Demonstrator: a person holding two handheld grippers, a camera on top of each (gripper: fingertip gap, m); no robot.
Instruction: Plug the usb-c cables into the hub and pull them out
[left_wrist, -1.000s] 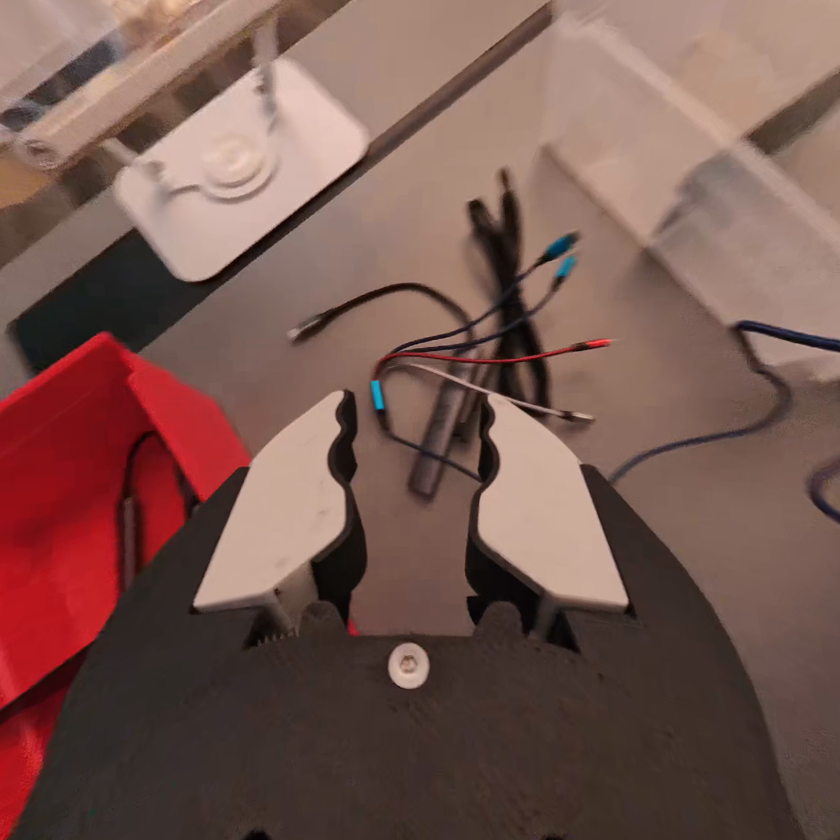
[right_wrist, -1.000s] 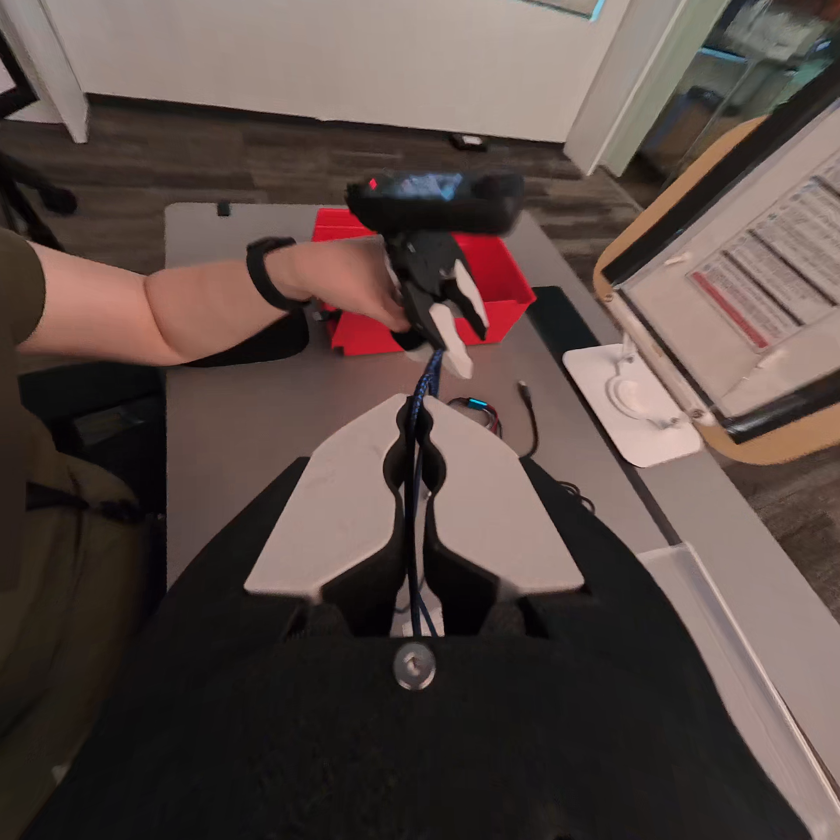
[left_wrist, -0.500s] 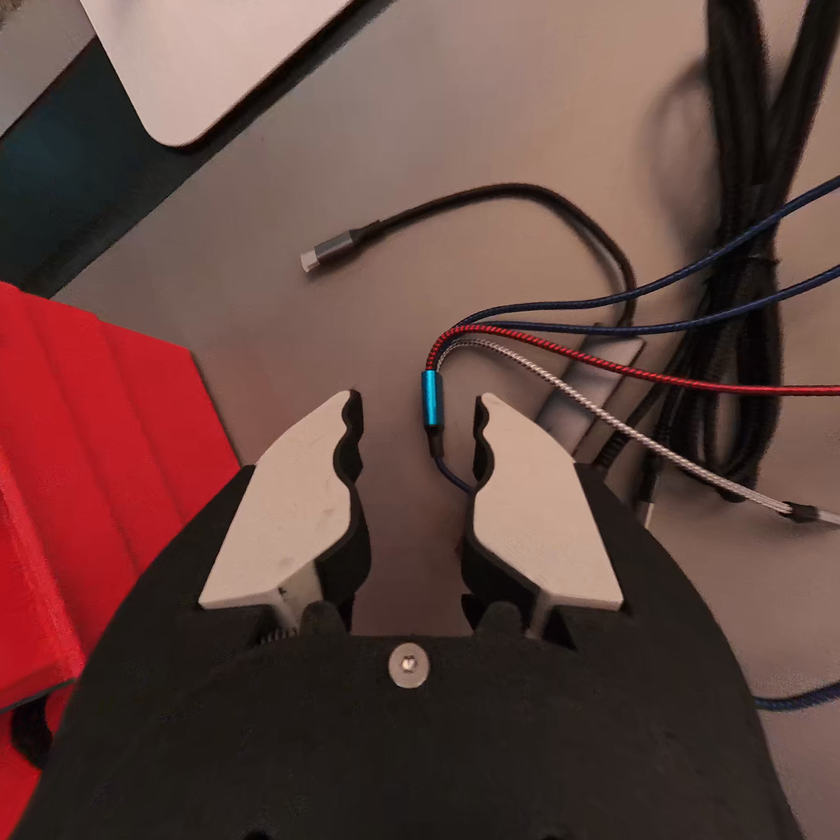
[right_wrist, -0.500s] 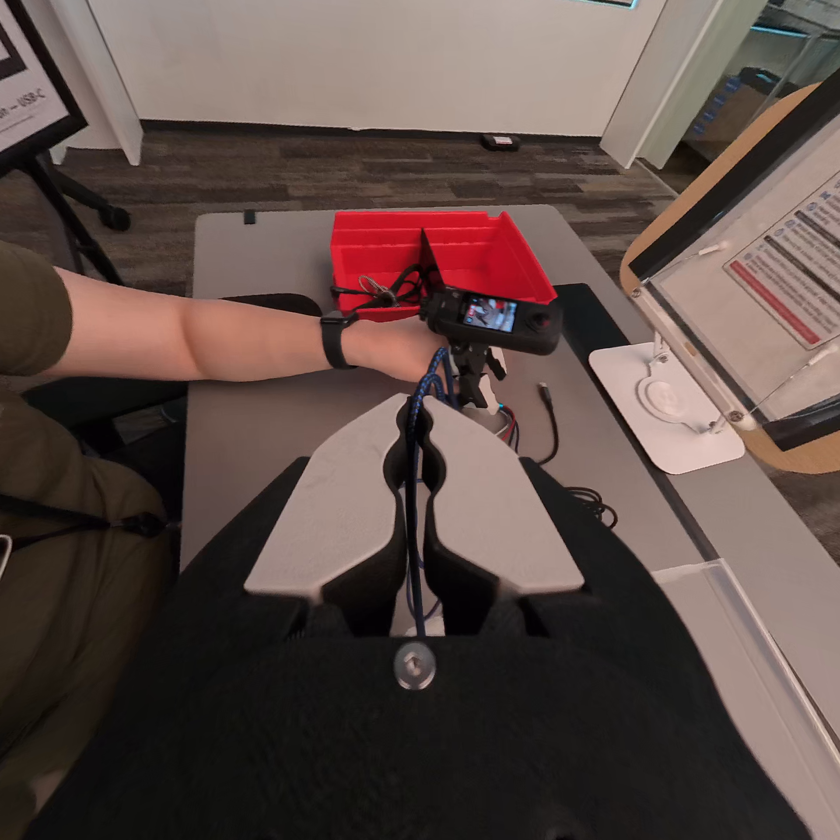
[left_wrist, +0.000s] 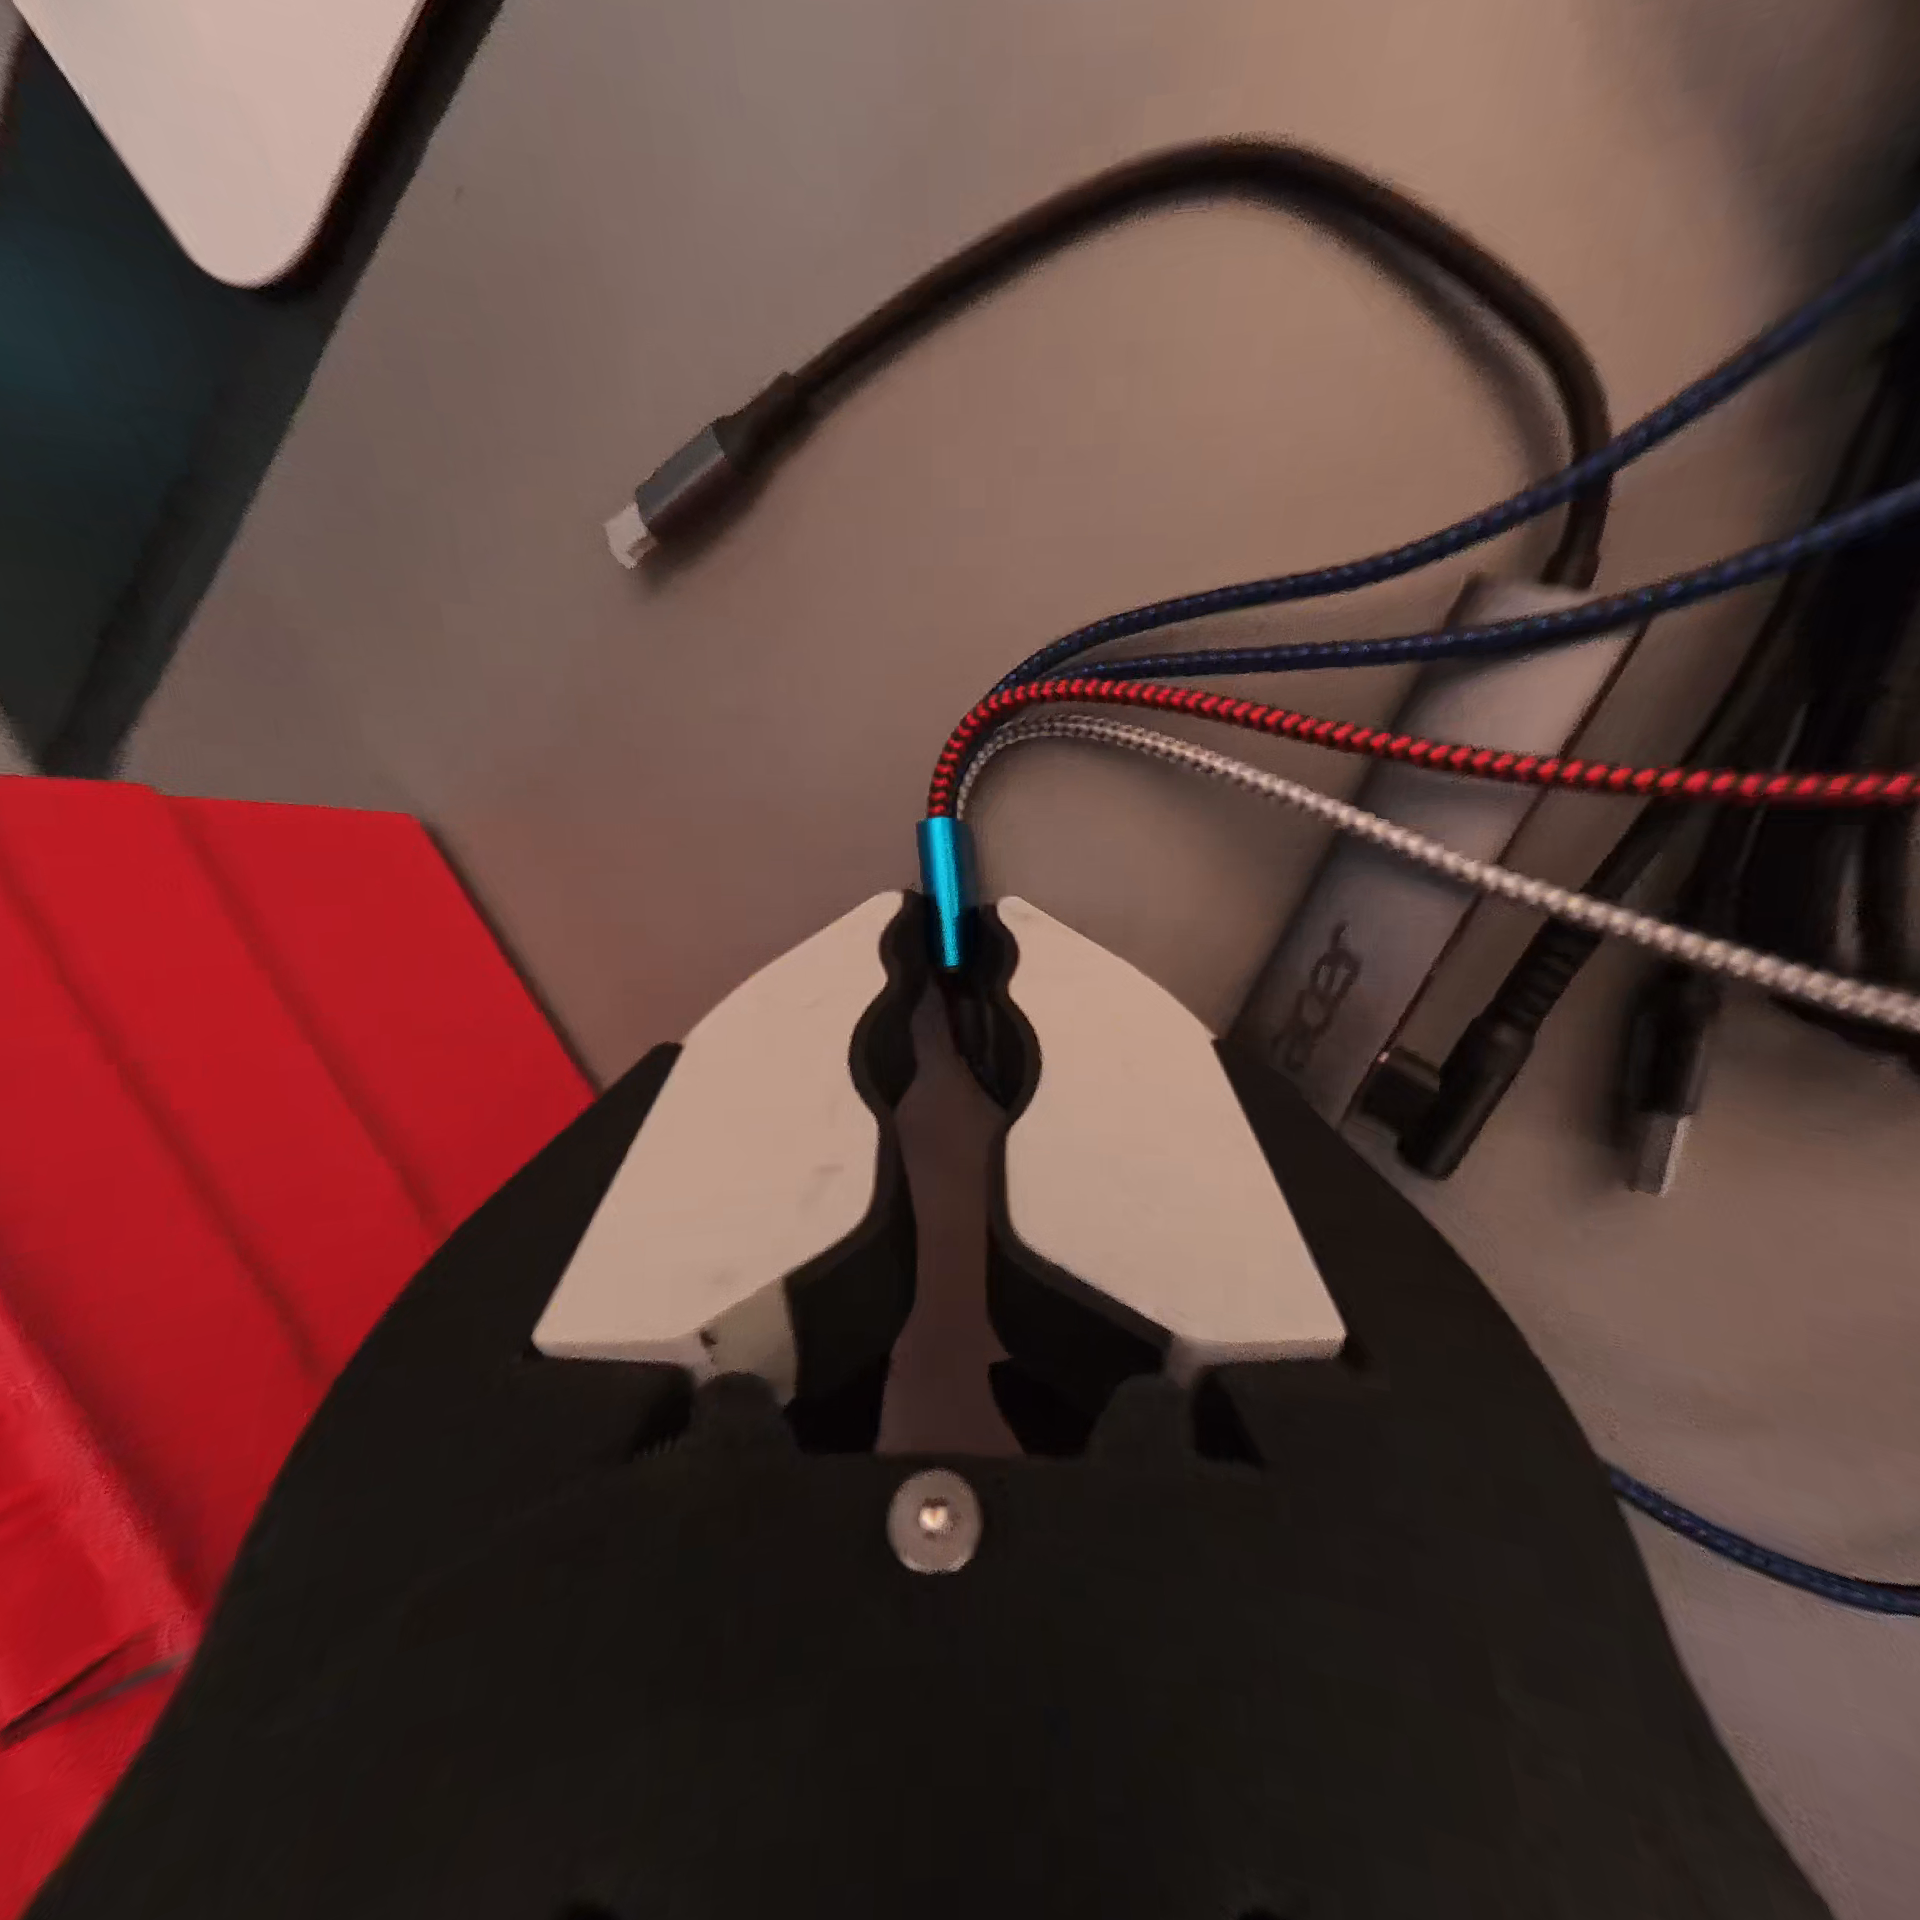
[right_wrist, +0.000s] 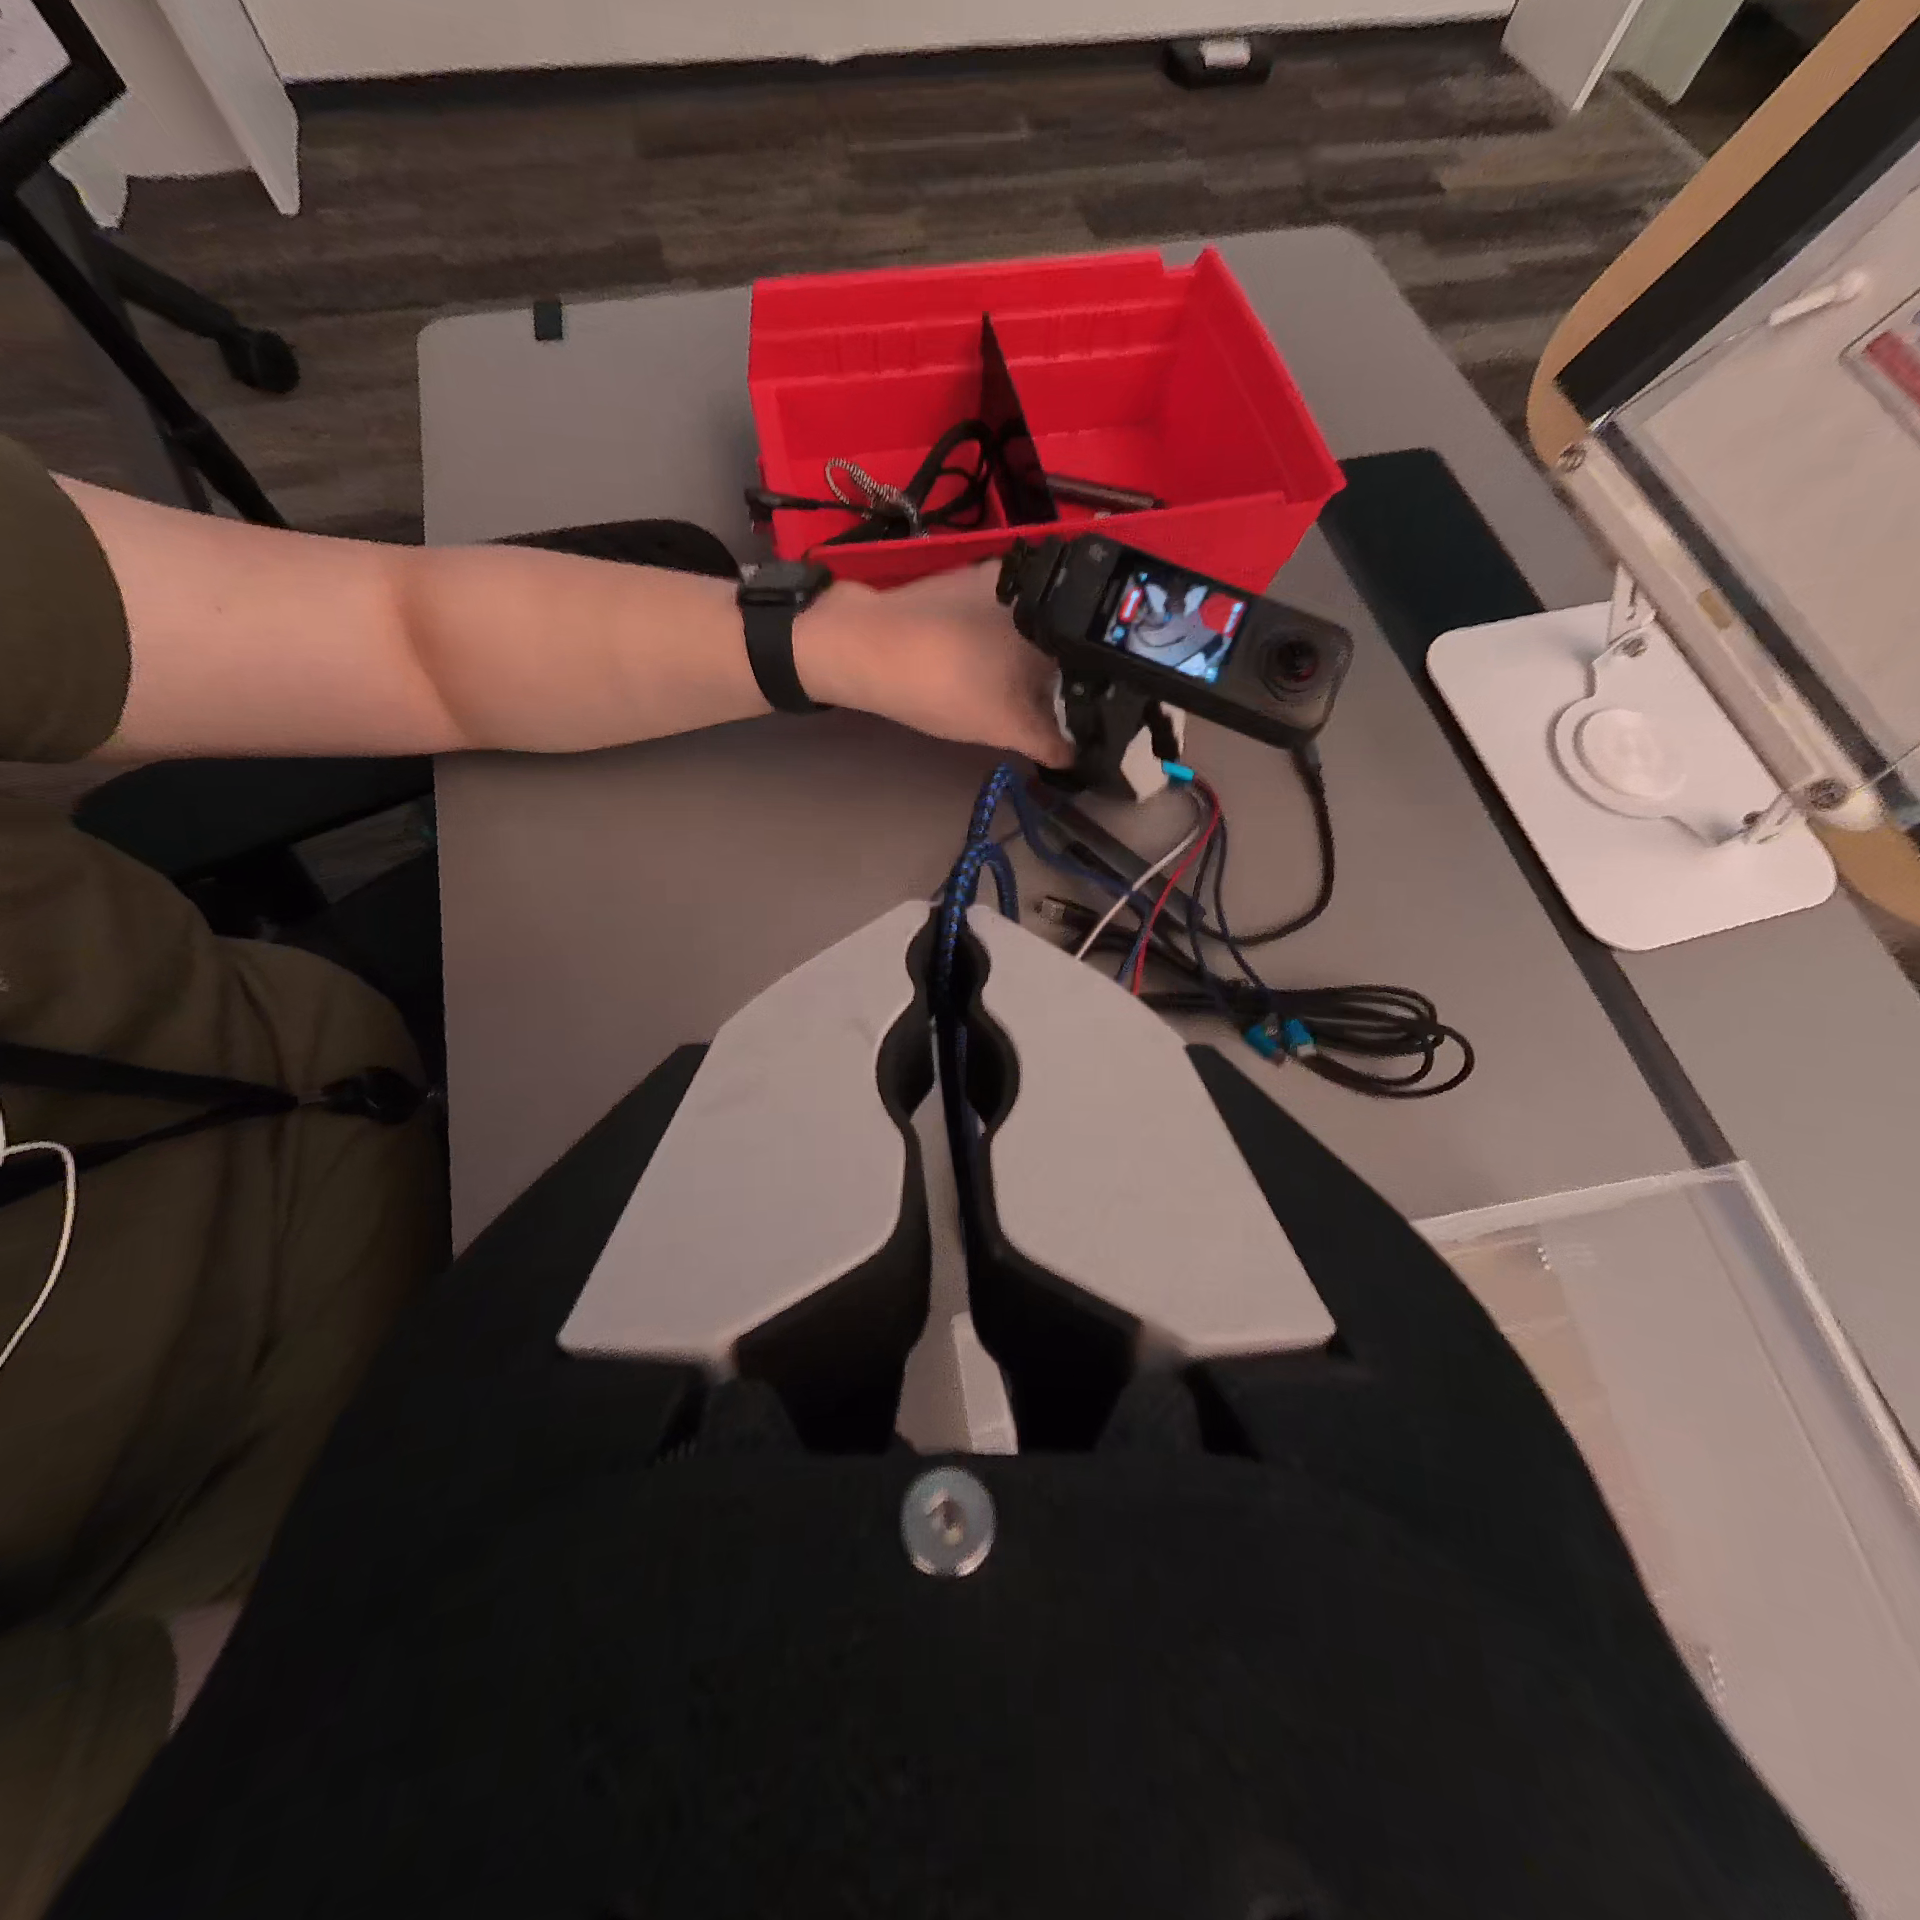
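In the left wrist view my left gripper (left_wrist: 948, 909) is shut on the blue metal sleeve (left_wrist: 943, 862) of a multi-head braided cable, low over the grey table. Two blue strands, a red strand (left_wrist: 1455, 753) and a silver strand (left_wrist: 1403, 842) fan out to the right over the grey hub (left_wrist: 1382, 914). The hub's black lead ends in a loose plug (left_wrist: 675, 499). My right gripper (right_wrist: 948, 920) is shut on the blue braided cable (right_wrist: 982, 821), which runs to the left gripper (right_wrist: 1127, 753) by the hub (right_wrist: 1091, 842).
A red bin (right_wrist: 1226, 436) holding cables stands behind the left gripper and shows at the left in the left wrist view (left_wrist: 208, 1039). A white stand base (right_wrist: 1631, 769), a black cable coil (right_wrist: 1371, 1039) and a clear box (right_wrist: 1662, 1403) lie to the right. A person's arm (right_wrist: 520, 644) reaches in from the left. The gap from one gripper's tips to the other's is roughly 35 centimetres. Measured from the fingertips, the loose plug (left_wrist: 675, 499) is 8 centimetres or so from the left gripper and 40 centimetres from the right.
My left gripper has come down and forward over the cables and shut on the blue sleeve. My right gripper has kept its hold on the blue cable.
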